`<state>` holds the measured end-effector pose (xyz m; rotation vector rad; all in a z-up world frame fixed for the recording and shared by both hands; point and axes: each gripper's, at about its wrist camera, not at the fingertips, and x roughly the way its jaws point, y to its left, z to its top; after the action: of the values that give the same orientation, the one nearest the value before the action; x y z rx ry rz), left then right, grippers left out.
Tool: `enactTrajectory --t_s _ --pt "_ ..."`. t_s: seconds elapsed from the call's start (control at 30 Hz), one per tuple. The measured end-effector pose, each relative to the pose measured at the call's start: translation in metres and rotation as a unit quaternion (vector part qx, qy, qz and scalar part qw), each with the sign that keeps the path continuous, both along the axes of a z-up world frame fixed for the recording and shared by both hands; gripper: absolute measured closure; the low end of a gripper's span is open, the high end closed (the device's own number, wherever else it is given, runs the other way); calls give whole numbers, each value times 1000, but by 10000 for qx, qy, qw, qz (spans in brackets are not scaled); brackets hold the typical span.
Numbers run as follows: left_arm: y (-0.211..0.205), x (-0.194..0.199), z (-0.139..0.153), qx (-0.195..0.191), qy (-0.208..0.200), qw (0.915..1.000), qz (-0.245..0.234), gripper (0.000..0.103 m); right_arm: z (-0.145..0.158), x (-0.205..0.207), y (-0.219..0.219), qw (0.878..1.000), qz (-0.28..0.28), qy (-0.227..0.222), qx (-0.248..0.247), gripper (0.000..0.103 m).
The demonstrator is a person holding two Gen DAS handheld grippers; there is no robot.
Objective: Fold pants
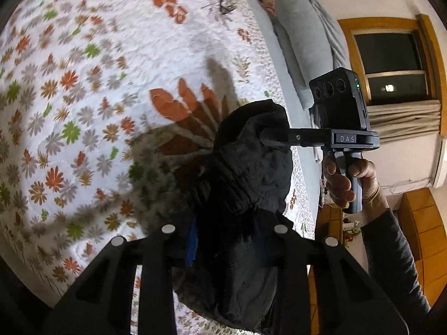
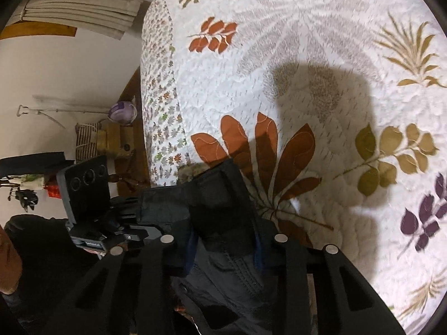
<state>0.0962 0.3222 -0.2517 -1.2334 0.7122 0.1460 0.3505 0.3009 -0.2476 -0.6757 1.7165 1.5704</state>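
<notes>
The black pants (image 1: 245, 167) hang bunched up above the flowered quilt (image 1: 111, 83) of a bed. In the left wrist view my left gripper (image 1: 223, 231) is shut on a thick fold of them, the cloth filling the gap between its fingers. At the right of that view a hand holds my right gripper (image 1: 264, 136), whose tip bites into the same bundle. The right wrist view shows the right gripper (image 2: 223, 240) shut on the pants (image 2: 218, 195) at a stitched band. My left gripper (image 2: 145, 227) grips the cloth just to the left. The pants' legs are hidden below.
The quilt (image 2: 321, 69) spreads wide beyond the pants, with their shadow on it. A grey pillow (image 1: 304, 50) and a pair of glasses (image 1: 226, 4) lie near the bed's far end. A window (image 1: 391, 61), a wooden cabinet (image 1: 421, 223) and a basket (image 2: 89, 139) stand beside the bed.
</notes>
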Motion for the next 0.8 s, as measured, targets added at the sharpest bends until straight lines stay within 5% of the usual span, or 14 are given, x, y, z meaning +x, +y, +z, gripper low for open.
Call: enactTrajectory --t_s 0.8 --pt "-69 8 102 1141 -649 9899 -541 75 136 -17 -103 9859 -867 -1324 544 73"
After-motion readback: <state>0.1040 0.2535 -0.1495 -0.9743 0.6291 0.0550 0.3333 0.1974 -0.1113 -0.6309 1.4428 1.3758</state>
